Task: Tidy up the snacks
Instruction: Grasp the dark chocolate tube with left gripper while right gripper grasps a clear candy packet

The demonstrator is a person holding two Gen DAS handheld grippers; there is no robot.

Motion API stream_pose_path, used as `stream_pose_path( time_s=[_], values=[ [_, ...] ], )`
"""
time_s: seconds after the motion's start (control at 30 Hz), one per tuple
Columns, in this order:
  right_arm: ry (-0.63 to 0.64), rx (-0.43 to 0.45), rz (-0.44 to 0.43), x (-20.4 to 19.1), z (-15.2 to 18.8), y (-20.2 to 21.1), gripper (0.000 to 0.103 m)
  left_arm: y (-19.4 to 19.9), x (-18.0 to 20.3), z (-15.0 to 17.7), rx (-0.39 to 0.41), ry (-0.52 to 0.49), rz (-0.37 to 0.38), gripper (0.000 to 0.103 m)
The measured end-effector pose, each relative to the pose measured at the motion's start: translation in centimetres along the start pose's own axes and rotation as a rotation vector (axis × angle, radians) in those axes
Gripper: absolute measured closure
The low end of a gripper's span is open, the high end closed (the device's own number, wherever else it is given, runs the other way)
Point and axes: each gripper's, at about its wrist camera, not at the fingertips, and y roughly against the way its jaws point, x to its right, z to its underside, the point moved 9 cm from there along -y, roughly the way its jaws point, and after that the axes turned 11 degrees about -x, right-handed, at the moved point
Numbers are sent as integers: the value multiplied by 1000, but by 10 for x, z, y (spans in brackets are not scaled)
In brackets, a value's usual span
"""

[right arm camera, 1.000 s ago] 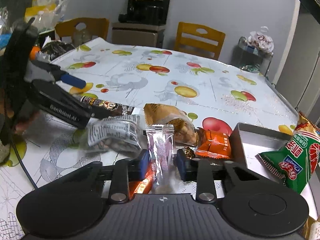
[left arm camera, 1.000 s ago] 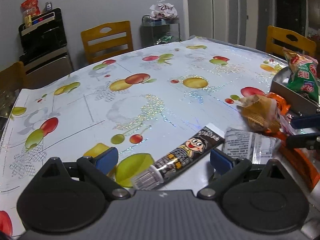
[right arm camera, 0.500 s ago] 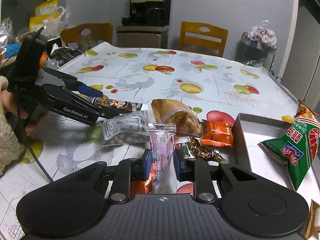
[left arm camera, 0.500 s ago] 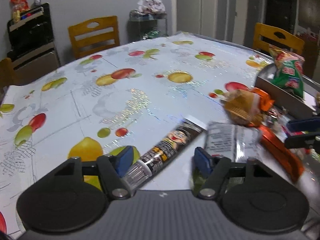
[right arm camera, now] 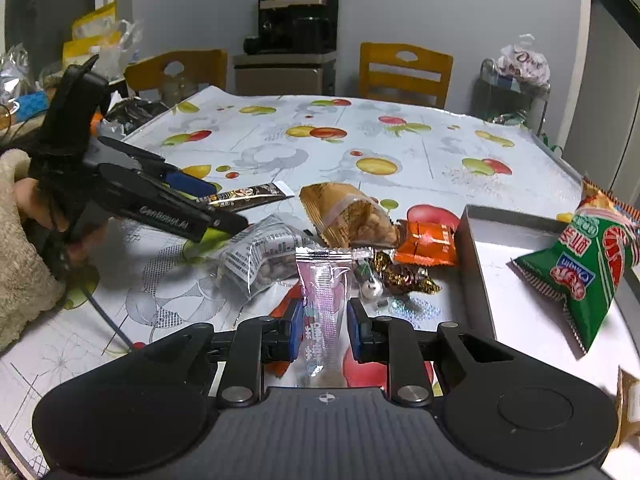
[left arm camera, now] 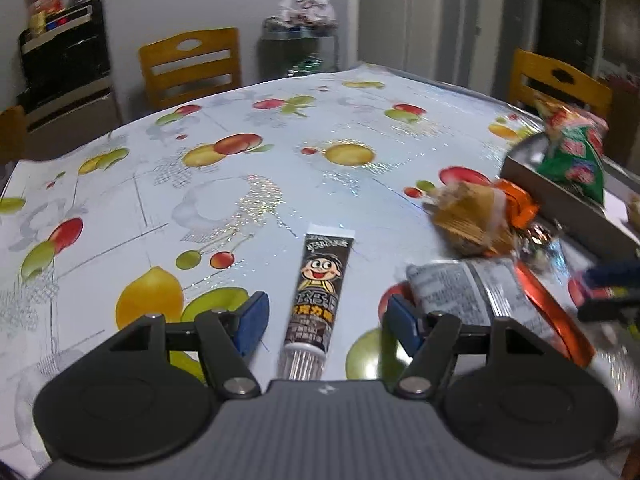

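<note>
Table [left arm camera: 248,184]: fruit-print cloth, snacks heaped beside tray [right arm camera: 476,240] | Room: grey walls, wooden chairs [right arm camera: 404,72], black cabinet [right arm camera: 296,20] | Left gripper [left arm camera: 324,318]: fingers just narrowed, apart, straddling stick pack [left arm camera: 316,292] untouched | Right gripper [right arm camera: 322,328]: fingers clamp clear sachet [right arm camera: 324,292]

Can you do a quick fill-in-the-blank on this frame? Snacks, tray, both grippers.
1. The right gripper is shut on a ____ sachet.
2. The green chip bag lies in the metal ____.
3. Between the left gripper's open jaws lies a dark ____ with a cartoon face.
4. The tablecloth shows printed ____.

Missing: pink; tray; stick pack; fruit
</note>
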Motion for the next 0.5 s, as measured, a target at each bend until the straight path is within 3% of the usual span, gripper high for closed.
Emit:
stream_pose_path(
  time_s=[0.03,0.1,0.17,0.5],
  values=[
    [-5,-1,-2,0,1,0,78,-1,-1,-1,0,12,-5,34],
    [-12,-3,-7,1,3,-2,78,-5,-2,-2,-6,25,-33,16],
    [-20,-1,-12,1,5,-2,78,-9,-3,-2,-9,35,-32,10],
    [-39,-1,-13,4,8,0,77,-8,-5,0,1,67,-35,10]
  ],
)
